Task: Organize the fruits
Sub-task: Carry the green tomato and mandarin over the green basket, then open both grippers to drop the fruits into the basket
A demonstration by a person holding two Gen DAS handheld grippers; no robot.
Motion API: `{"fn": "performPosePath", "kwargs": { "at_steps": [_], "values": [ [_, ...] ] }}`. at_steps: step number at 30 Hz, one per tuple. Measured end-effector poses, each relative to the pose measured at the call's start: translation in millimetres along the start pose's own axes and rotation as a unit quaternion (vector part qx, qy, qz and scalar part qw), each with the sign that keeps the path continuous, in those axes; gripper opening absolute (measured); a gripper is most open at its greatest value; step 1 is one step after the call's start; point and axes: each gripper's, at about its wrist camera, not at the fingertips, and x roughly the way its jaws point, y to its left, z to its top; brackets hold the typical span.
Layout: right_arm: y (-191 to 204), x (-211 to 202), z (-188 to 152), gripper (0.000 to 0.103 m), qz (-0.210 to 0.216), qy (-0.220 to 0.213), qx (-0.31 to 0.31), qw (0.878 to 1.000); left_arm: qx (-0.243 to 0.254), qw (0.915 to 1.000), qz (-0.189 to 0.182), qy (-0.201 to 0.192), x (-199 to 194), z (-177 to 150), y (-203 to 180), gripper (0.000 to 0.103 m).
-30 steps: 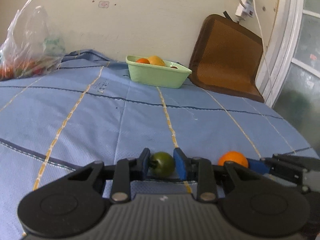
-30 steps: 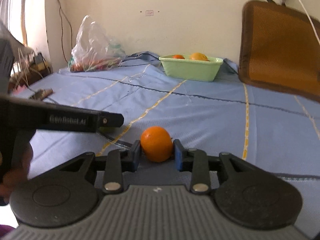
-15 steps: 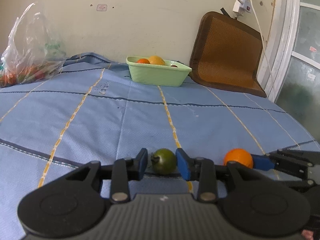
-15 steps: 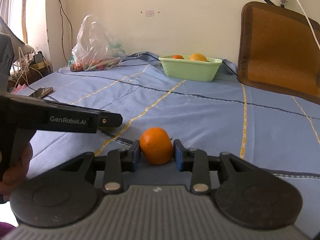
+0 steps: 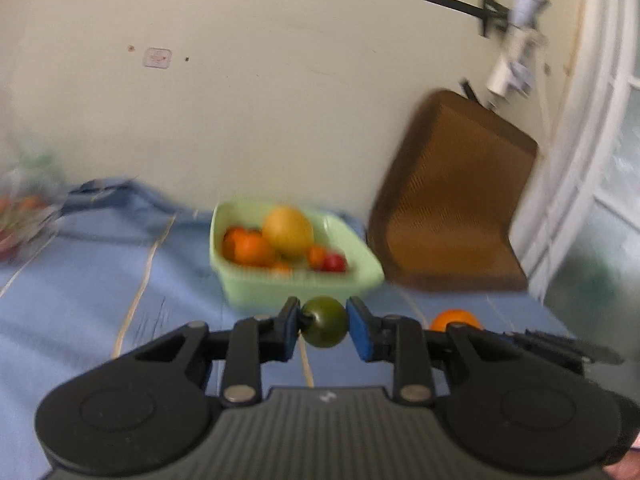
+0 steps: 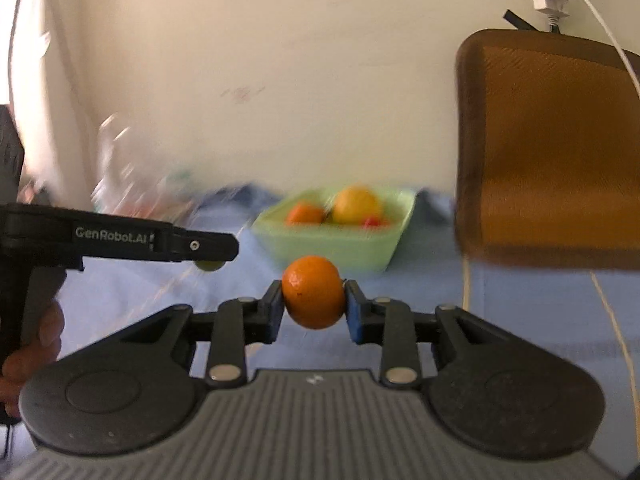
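Observation:
My left gripper [image 5: 323, 323] is shut on a green tomato [image 5: 324, 321] and holds it in the air just in front of the light green basket [image 5: 256, 290]. The basket holds oranges, a yellow fruit and a small red one. My right gripper [image 6: 314, 307] is shut on an orange [image 6: 313, 297], also lifted, with the basket [image 6: 340, 248] a little beyond it. The orange [image 5: 454, 319] shows in the left wrist view at the right, and the left gripper's side [image 6: 120, 238] with the tomato [image 6: 210, 266] shows in the right wrist view.
A blue bedsheet [image 5: 80, 312] with yellow stripes covers the surface. A brown cushion [image 5: 452, 208] leans on the wall right of the basket. A clear plastic bag [image 5: 24, 208] of produce lies at far left. A white cable [image 6: 600, 12] hangs at the right wall.
Both grippers have risen off the sheet with their fruit and moved forward; the basket is now much closer and seen from above. The views are motion-blurred.

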Motion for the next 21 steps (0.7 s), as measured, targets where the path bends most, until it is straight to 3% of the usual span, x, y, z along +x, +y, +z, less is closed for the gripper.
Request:
{"fn": "performPosePath", "kwargs": {
  "at_steps": [2, 5, 11, 13, 16, 21],
  "values": [
    [-9.5, 26.4, 16.4, 0.034, -0.005, -0.01, 0.007, 1.0, -0.012, 0.9999, -0.007, 0.009, 28.9, 21.8, 12.2, 0.026],
    [-18.6, 71.0, 32.8, 0.035, -0.014, -0.01, 0.005, 1.0, -0.003, 0.9998, 0.015, 0.011, 66.4, 41.8, 21.9, 0.026],
    [-20.8, 130.5, 32.4, 0.036, -0.019, 0.016, -0.018, 1.0, 0.012, 0.999, 0.039, 0.021, 109.2, 48.5, 29.6, 0.026],
    [-18.3, 134.4, 29.1, 0.037, -0.019, 0.013, -0.026, 0.999, 0.027, 0.998, 0.052, 0.021, 113.5, 45.8, 29.1, 0.027],
    [-17.2, 127.3, 25.8, 0.049, -0.02, -0.003, -0.032, 0.999, 0.04, 0.997, 0.064, 0.017, 115.5, 44.0, 26.0, 0.033],
    [-11.6, 100.7, 26.0, 0.049, -0.029, -0.025, -0.027, 0.999, 0.057, 0.9941, 0.092, 0.005, 99.3, 41.9, 13.1, 0.039]
  ]
}}
